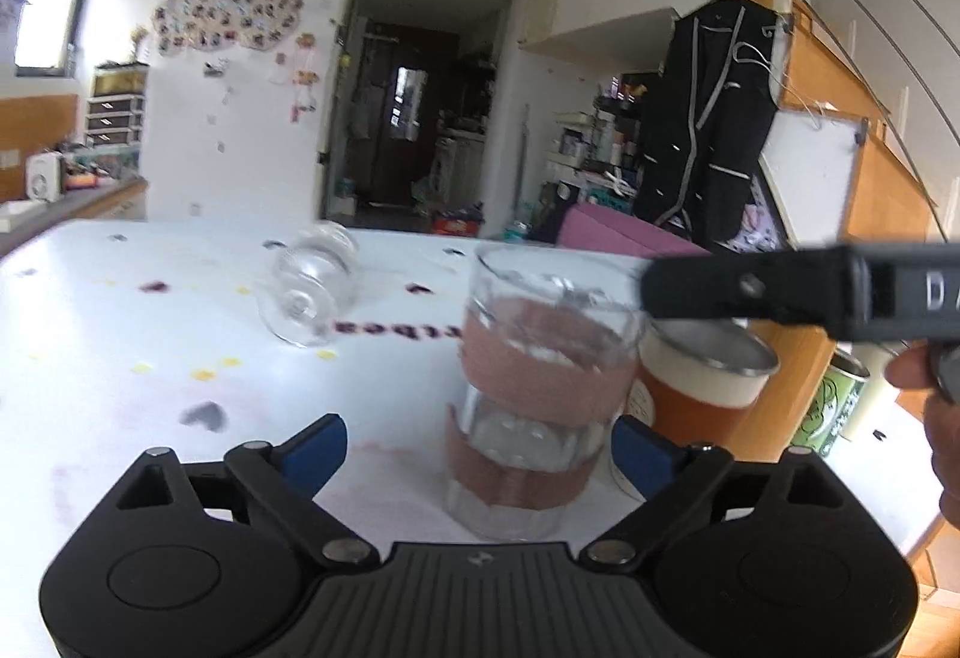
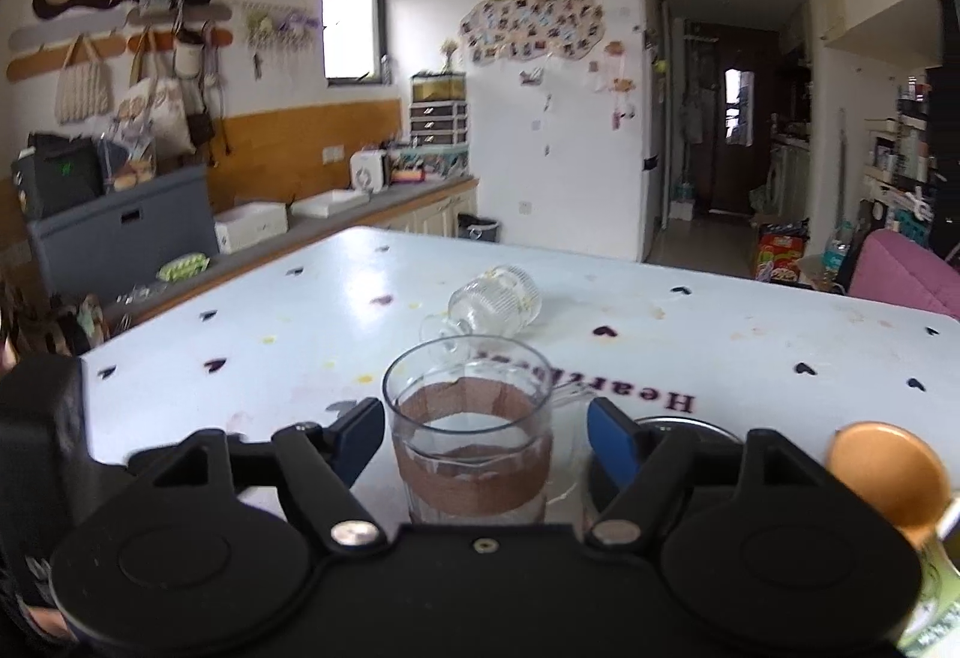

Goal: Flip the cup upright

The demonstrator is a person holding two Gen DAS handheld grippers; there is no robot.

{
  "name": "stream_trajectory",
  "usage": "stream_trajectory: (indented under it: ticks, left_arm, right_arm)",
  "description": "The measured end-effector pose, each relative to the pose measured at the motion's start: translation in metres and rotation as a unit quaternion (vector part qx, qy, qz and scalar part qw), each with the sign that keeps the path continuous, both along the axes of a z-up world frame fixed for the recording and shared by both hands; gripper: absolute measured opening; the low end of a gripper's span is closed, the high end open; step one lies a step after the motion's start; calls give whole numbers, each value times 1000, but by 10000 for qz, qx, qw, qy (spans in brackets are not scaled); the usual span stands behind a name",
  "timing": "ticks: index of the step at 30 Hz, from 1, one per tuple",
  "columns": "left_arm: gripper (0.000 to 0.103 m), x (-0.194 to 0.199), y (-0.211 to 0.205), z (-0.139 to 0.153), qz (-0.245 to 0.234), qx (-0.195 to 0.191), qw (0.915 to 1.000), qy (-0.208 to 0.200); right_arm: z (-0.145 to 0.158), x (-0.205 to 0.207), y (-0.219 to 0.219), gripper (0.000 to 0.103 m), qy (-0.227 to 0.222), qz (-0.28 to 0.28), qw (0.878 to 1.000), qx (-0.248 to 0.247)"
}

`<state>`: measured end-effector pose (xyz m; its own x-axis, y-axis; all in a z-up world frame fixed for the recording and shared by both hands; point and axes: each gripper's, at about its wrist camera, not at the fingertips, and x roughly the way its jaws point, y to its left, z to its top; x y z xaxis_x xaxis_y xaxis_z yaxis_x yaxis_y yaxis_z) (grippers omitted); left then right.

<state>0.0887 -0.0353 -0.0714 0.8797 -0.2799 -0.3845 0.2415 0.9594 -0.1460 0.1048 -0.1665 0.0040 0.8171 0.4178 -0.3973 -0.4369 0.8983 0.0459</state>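
Glass cup with brown sleeve (image 2: 471,448) stands upright on white table (image 2: 750,334), empty as far as visible, between spread fingers of right gripper (image 2: 486,445), no contact. Left gripper (image 1: 480,451) fingers also spread, same cup just ahead. Clear glass mug (image 2: 495,301) lies on its side behind. Orange tumbler (image 1: 699,388) beside cup; contents unclear.

Both wrist views low, close, sharing banded cup (image 1: 528,388)

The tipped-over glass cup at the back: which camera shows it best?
The right wrist view: the tipped glass cup is sharp there, lying on its side beyond the upright banded glass. The left wrist view shows it smeared by motion blur.
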Motion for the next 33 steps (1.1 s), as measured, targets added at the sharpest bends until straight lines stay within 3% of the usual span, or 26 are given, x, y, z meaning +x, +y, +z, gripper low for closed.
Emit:
stream_trajectory:
  ticks: [13, 24, 33]
  left_arm:
    - [102, -50, 28, 43, 816, 320, 9959, -211]
    - [103, -76, 31, 53, 1024, 605, 9923, -355]
    - [103, -81, 27, 52, 1054, 748, 9912, -276]
  right_arm:
    - [6, -46, -24, 82, -406, -937, 9948, 31]
    - [-4, -73, -24, 97, -465, -1289, 9904, -171]
    - [-11, -84, -26, 103, -444, -1516, 9873, -140]
